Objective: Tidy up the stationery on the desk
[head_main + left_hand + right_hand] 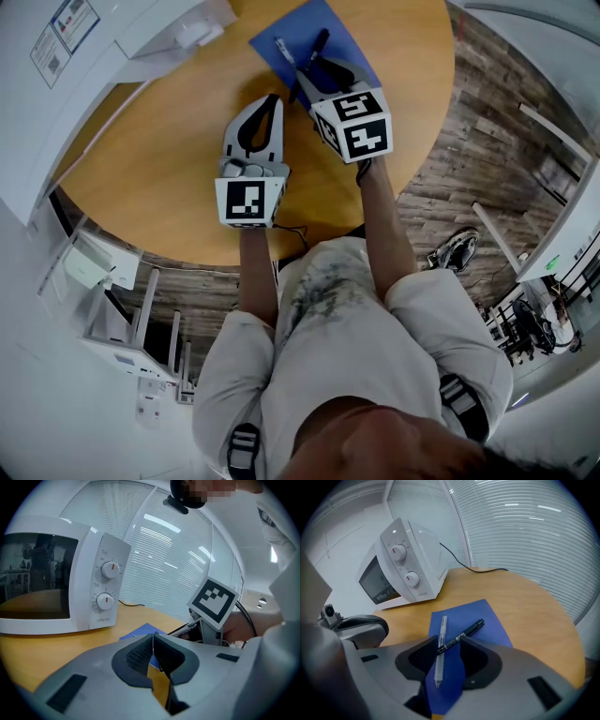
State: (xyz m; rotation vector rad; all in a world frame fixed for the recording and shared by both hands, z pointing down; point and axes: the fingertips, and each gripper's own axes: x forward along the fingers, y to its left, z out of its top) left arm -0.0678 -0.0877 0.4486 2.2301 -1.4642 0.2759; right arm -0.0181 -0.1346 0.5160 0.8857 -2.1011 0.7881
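Note:
A blue notebook (487,620) lies on the round wooden table (169,159), at its far side (328,19). On it a black pen (471,630) lies crossed over a clear white pen (441,632); the head view shows the black pen (317,45) and the white pen (283,49) too. My right gripper (444,651) is open and tilted down over the notebook, a jaw on either side of the crossing pens, pads not pressing. My left gripper (153,639) is shut with nothing in it, hovering just left of the right one (272,101).
A white microwave (405,569) stands on the table's far left, also in the left gripper view (56,578), with a black cable (459,559) trailing behind it. Window blinds run beyond the table. The table edge nearest the person curves below my grippers.

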